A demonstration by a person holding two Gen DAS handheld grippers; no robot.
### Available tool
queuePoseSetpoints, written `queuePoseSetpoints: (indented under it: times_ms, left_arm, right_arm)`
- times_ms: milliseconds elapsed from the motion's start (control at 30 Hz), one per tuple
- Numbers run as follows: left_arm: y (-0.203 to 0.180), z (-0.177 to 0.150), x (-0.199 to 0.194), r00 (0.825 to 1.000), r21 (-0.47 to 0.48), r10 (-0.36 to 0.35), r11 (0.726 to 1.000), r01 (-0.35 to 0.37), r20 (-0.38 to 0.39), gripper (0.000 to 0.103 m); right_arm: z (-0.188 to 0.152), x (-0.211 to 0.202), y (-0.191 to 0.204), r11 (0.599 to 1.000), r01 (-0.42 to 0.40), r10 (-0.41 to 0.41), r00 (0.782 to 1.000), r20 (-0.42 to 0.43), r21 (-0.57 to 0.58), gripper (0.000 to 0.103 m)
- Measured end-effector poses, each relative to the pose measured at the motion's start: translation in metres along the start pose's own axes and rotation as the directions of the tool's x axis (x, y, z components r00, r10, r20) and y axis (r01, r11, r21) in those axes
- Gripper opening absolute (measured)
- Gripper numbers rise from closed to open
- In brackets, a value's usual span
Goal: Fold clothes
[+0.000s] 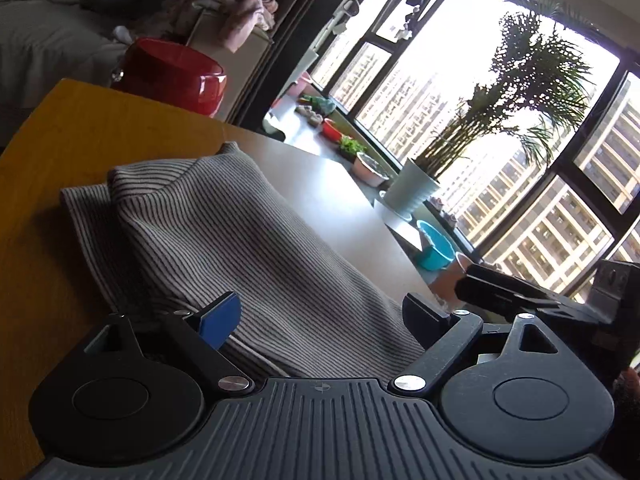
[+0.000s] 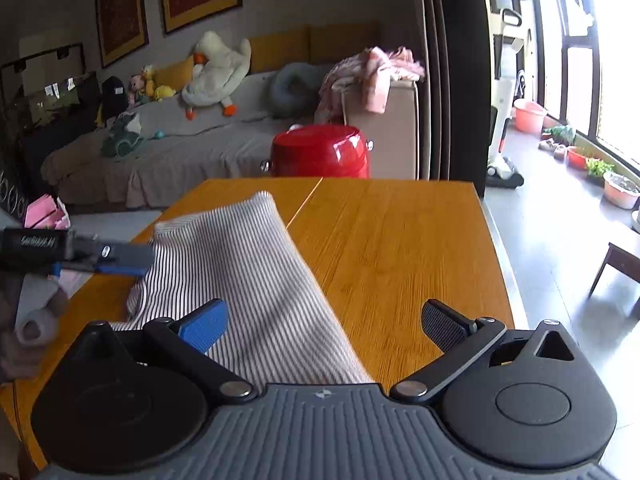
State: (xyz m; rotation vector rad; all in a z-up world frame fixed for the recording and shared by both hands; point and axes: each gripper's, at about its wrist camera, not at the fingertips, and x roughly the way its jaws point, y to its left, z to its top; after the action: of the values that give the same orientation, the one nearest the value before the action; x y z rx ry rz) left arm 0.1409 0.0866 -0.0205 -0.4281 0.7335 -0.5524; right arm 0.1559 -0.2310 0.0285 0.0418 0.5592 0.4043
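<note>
A grey-and-white striped garment (image 1: 224, 240) lies folded over on the wooden table (image 1: 80, 128); it also shows in the right wrist view (image 2: 248, 280). My left gripper (image 1: 324, 316) is open, its fingers spread either side of the garment's near edge. My right gripper (image 2: 326, 320) is open too, the blue-padded left finger (image 2: 206, 326) over the cloth and the other finger over bare table (image 2: 400, 248). The left gripper shows at the left of the right wrist view (image 2: 120, 258), at the garment's far side. The right gripper shows at the right of the left wrist view (image 1: 520, 292).
A red stool (image 2: 320, 152) stands beyond the table's far edge, with a sofa (image 2: 168, 148) of soft toys and pink clothes behind. Large windows, a potted palm (image 1: 416, 188), and basins (image 1: 434, 248) on the floor lie to the right. A chair corner (image 2: 620, 260) is at the right.
</note>
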Motion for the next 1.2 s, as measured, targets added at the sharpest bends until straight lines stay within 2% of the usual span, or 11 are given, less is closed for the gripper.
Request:
queuePoseSetpoints:
  times_ms: [100,167,233,300,333,600,700,800,867,1067,1200]
  left_arm:
    - [-0.005,-0.009,0.008,0.998,-0.004,-0.041,0.999,0.041,-0.047,0.085]
    - [-0.006,-0.014,0.015,0.998,0.027,-0.009,1.0,0.011,-0.055,0.082]
    - [-0.004,-0.014,0.017,0.998,0.035,-0.003,0.999,0.005,-0.055,0.08]
    - [0.0,-0.012,0.018,0.999,0.036,-0.005,0.999,0.007,-0.052,0.078]
    - [0.001,-0.011,0.019,0.999,0.037,-0.006,0.999,0.008,-0.05,0.078]
    - [0.005,-0.001,0.034,0.999,0.057,-0.015,0.998,0.017,-0.038,0.081]
    - [0.005,0.001,0.037,1.0,0.09,-0.008,0.996,0.01,-0.029,0.083]
    - [0.006,0.003,0.032,1.0,0.077,0.007,0.997,-0.006,-0.013,0.084]
    - [0.005,0.003,0.021,0.999,0.072,0.03,0.997,-0.03,0.012,0.088]
    - [0.0,-0.002,-0.006,0.997,0.084,0.057,0.995,-0.061,0.047,0.087]
    - [-0.002,-0.011,-0.005,0.996,0.117,0.084,0.99,-0.085,0.009,0.076]
  right_arm:
    - [0.007,0.02,-0.004,0.994,-0.081,0.081,0.997,0.006,0.072,0.103]
    - [0.004,0.042,-0.006,0.976,-0.165,0.171,0.985,-0.035,0.145,0.103]
    - [-0.007,0.064,-0.007,0.966,-0.169,0.191,0.976,-0.102,0.194,0.103]
    - [-0.024,0.081,-0.006,0.973,-0.134,0.164,0.974,-0.154,0.186,0.103]
    - [-0.03,0.081,-0.002,0.982,-0.122,0.142,0.979,-0.145,0.142,0.103]
    - [-0.057,0.043,0.019,0.995,-0.104,0.103,0.98,-0.172,0.006,0.103]
    - [-0.063,0.033,0.025,0.991,-0.133,0.134,0.975,-0.176,0.018,0.103]
    - [-0.067,0.025,0.032,0.982,-0.187,0.187,0.964,-0.191,0.014,0.103]
    - [-0.066,0.02,0.035,0.981,-0.193,0.186,0.962,-0.202,-0.013,0.103]
    - [-0.045,-0.002,0.022,0.992,-0.128,0.127,0.986,-0.112,-0.002,0.103]
    - [-0.038,-0.001,0.015,0.997,-0.073,0.075,0.996,-0.056,0.034,0.103]
